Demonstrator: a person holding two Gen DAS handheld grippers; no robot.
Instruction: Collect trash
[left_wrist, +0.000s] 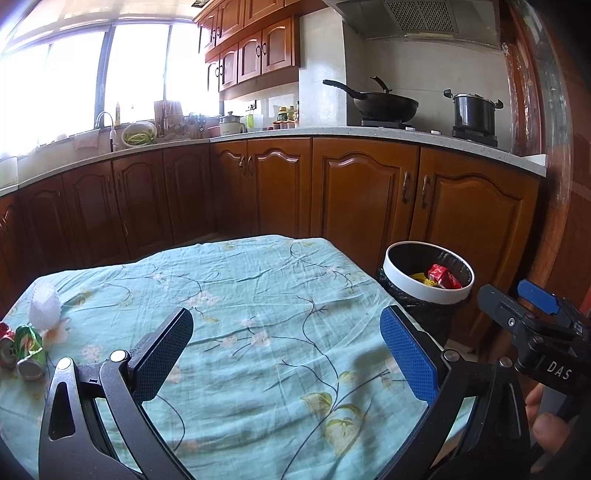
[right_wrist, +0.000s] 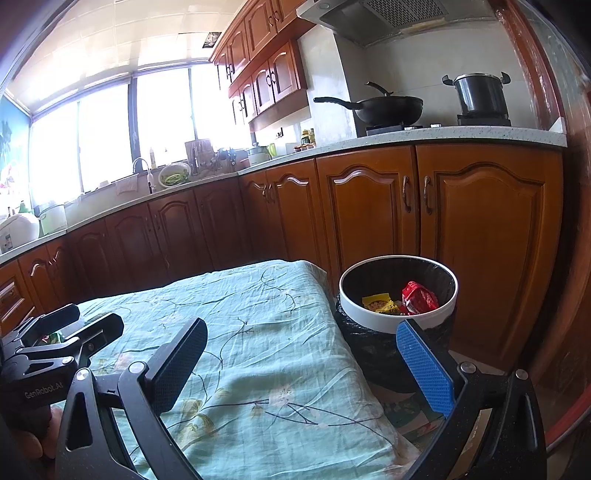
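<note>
Both tools, left tool (left_wrist: 286, 354) and right tool (right_wrist: 301, 365), hang wide open and empty, so I'd swing left toward the crushed cans (left_wrist: 24, 350) at the table's (left_wrist: 258, 295) left edge, pinch one squarely, then carry it to the bin (left_wrist: 428, 275) on the right.

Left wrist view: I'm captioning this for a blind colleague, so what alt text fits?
The open left claw hovers over a floral teal tablecloth; crushed cans and a white foam net lie at its left edge. At the right, a white-rimmed trash bin holds wrappers.
</note>
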